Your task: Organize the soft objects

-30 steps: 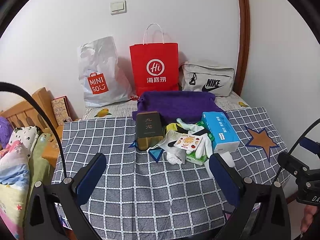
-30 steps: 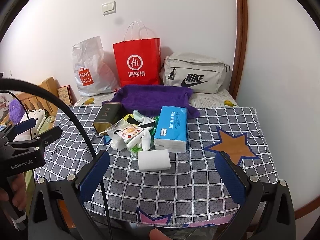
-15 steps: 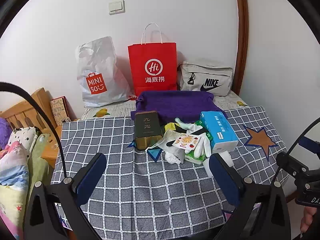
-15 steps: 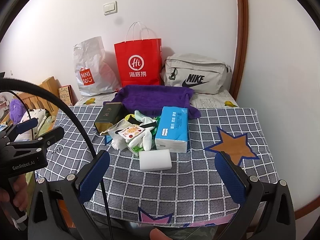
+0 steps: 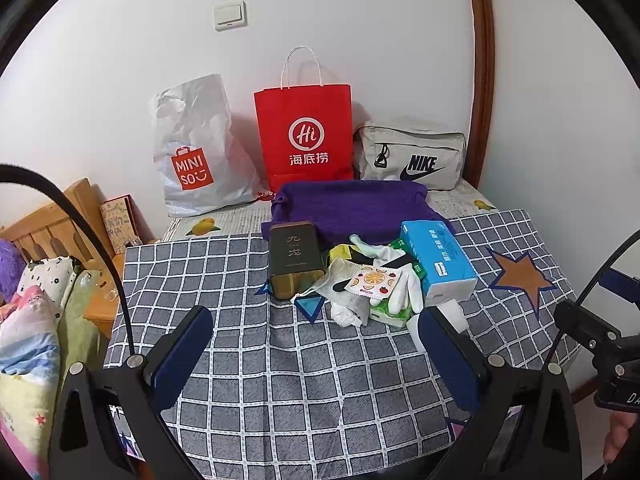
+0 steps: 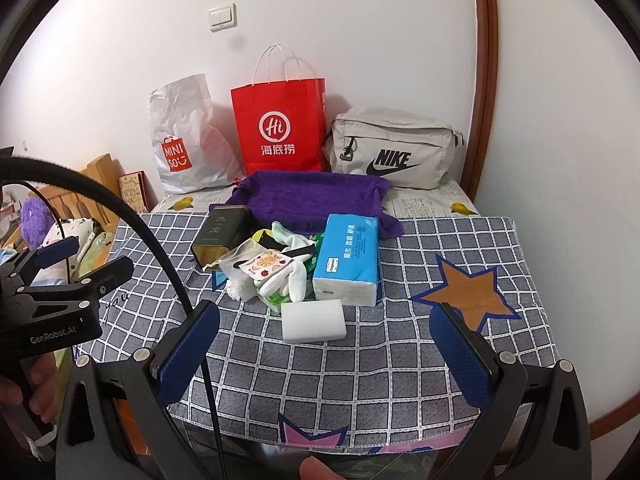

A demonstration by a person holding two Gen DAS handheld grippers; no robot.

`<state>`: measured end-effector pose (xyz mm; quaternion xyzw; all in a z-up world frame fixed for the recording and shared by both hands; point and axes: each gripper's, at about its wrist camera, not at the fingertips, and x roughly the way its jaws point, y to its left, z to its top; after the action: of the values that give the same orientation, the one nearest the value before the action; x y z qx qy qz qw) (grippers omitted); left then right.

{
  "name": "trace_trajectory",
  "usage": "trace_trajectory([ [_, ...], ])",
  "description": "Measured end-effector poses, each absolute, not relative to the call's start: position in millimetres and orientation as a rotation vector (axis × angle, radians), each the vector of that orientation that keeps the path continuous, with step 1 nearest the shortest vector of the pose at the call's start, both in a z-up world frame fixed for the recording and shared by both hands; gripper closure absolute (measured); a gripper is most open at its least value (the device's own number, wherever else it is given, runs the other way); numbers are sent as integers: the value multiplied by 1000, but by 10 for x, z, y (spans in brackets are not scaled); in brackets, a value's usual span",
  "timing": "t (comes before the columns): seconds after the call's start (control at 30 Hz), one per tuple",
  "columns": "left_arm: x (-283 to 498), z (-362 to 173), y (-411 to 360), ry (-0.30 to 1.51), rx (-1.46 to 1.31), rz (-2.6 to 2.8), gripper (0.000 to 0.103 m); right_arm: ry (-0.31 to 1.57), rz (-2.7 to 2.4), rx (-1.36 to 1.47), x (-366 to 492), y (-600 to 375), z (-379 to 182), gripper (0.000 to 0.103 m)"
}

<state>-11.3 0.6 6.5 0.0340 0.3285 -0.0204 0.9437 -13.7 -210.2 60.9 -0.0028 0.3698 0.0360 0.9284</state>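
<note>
A pile lies mid-table: a purple towel (image 5: 352, 208) (image 6: 316, 196), a blue tissue pack (image 5: 438, 260) (image 6: 348, 260), white gloves (image 5: 400, 288) (image 6: 288, 276), a fruit-print sachet (image 5: 372, 282) (image 6: 266, 262), a dark tin (image 5: 294, 260) (image 6: 220, 234), a green packet (image 5: 390, 314) and a white sponge block (image 6: 314, 320). My left gripper (image 5: 316, 356) is open and empty, over the front of the checked cloth. My right gripper (image 6: 326, 354) is open and empty, just short of the sponge.
Against the back wall stand a white Miniso bag (image 5: 196, 148), a red paper bag (image 5: 306, 136) and a grey Nike bag (image 5: 412, 156). A bed with pillows (image 5: 36, 304) is at the left. The checked tablecloth (image 6: 440, 352) ends at the near edge.
Both grippers have drifted very slightly; the scene shifts a little in each view. Nothing was grasped or moved.
</note>
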Motion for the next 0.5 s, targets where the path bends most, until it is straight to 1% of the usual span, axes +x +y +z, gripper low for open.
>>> trace_trajectory([
  [0.5, -136, 57, -20, 668, 80, -44, 0, 753, 72, -6, -150, -2097, 605, 0],
])
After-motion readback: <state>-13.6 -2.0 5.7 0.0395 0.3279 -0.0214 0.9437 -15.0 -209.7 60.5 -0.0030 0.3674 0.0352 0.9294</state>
